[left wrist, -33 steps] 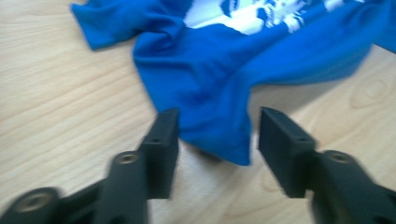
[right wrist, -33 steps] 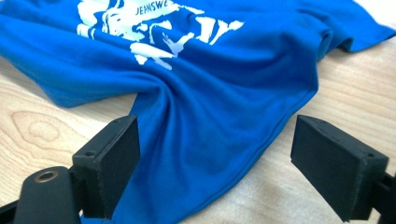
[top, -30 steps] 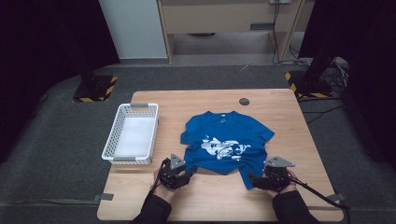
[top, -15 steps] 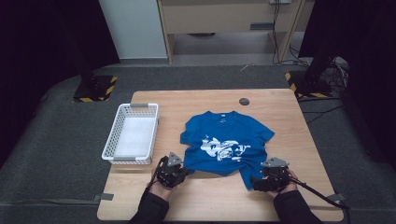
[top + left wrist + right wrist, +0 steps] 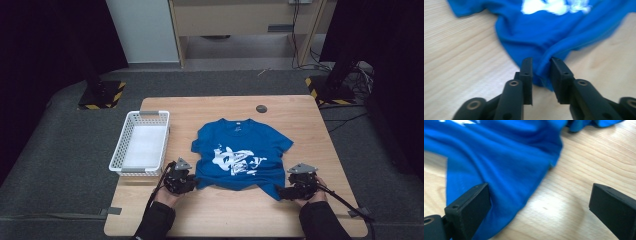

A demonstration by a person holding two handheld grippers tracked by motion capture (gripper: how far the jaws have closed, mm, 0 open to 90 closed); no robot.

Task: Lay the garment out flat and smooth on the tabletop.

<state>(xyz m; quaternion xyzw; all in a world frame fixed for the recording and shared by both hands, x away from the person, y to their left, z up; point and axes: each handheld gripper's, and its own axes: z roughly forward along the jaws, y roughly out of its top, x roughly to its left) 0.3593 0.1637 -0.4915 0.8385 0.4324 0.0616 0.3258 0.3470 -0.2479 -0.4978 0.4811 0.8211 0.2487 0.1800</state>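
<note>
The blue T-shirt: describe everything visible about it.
The blue T-shirt lies spread front-up on the wooden table, collar toward the far edge, white print on its chest. It looks like soft knit, wrinkled along the near hem. The left gripper pinches a fold of the hem's corner; the right gripper stands open over the other corner, one jaw on cloth.

The T-shirt [image 5: 241, 156] lies at the centre of the bench [image 5: 300, 210]. The basket [image 5: 141, 144] sits at its nine o'clock, near the bench's edge. A small disc [image 5: 261, 108] rests at one o'clock. The left hand-held gripper [image 5: 186, 182] meets the hem at seven o'clock, the right hand-held gripper [image 5: 286, 190] at five.
</note>
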